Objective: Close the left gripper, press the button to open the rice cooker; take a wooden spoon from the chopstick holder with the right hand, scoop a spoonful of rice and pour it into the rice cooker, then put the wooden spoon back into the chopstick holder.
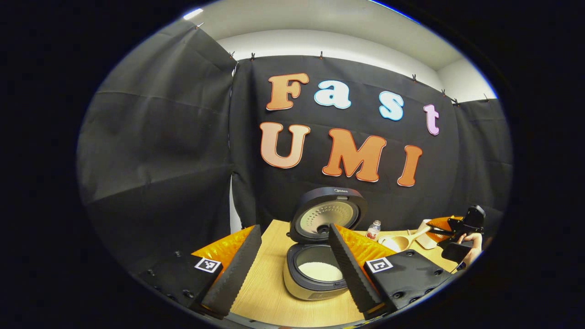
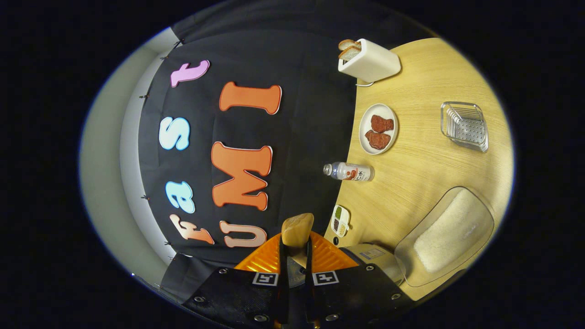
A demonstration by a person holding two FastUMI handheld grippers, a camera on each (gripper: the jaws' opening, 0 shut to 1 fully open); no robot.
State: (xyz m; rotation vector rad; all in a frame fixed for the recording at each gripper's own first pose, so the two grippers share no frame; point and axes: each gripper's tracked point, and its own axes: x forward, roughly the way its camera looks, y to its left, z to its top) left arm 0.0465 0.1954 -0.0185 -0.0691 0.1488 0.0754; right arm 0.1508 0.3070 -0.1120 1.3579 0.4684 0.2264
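In the left gripper view the rice cooker [image 1: 315,285] stands on the table with its lid [image 1: 327,214] up and white rice in its pot [image 1: 320,271]. My left gripper [image 1: 292,274] is open, its two fingers spread wide in front of the cooker. At the far right a hand holds my right gripper [image 1: 459,230], shut on the handle of the wooden spoon [image 1: 400,242], whose bowl hangs to the right of the cooker. In the right gripper view that gripper [image 2: 296,249] is rolled sideways, with the spoon's wooden end [image 2: 297,230] sticking up between its fingers.
A clear tub of rice [image 2: 445,237] lies close to the right gripper. Farther along the table [image 2: 425,173] are a small bottle [image 2: 349,172], a plate of meat [image 2: 378,128], a toaster with bread [image 2: 368,59], a clear tray [image 2: 464,125] and a small dish [image 2: 340,220].
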